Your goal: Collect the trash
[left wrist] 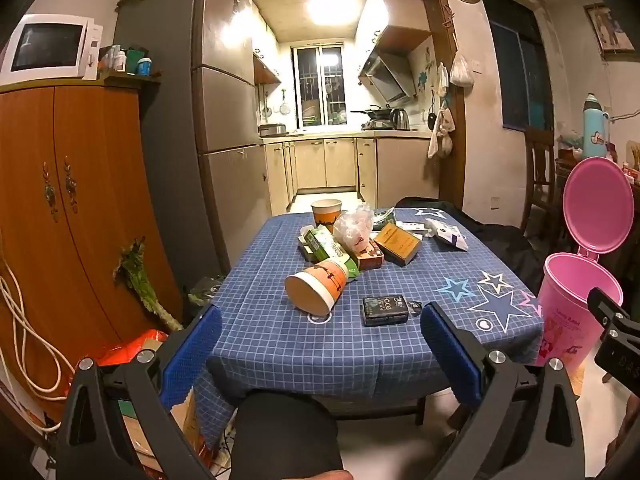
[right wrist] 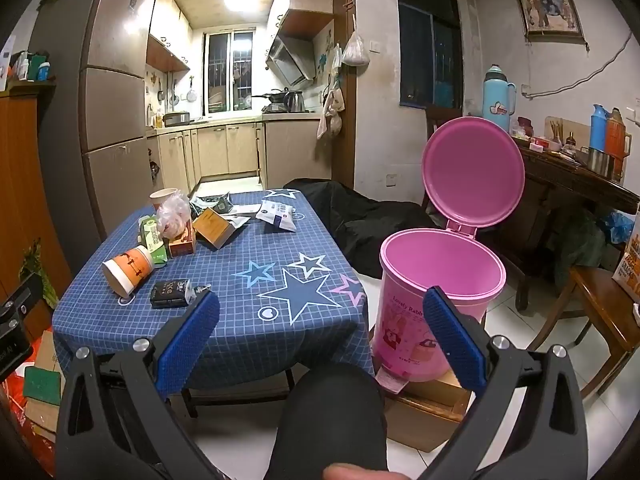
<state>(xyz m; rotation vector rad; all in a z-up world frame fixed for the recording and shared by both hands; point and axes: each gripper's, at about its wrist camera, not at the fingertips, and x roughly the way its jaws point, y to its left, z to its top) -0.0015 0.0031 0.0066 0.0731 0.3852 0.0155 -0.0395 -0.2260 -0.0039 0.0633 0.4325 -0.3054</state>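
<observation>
Indoors | blue checked tablecloth [left wrist: 320,344] | pink bin [right wrist: 440,280] beside table, lid up

A matt checked cloth [left wrist: 360,344] covers the surface; the pink bin [right wrist: 436,280] is glossy smooth plastic; the tipped cup [left wrist: 318,286] looks like paper.

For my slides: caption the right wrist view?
Open right gripper facing littered table and open pink bin.

Left claw [left wrist: 320,344] spread wide, blue pads [left wrist: 192,356] apart, empty, angled slightly downward before the near edge of the surface [left wrist: 320,360]. Right claw [right wrist: 320,334] likewise wide and empty (a fingertip [right wrist: 352,472] showing at the bottom), off the near right corner.
</observation>
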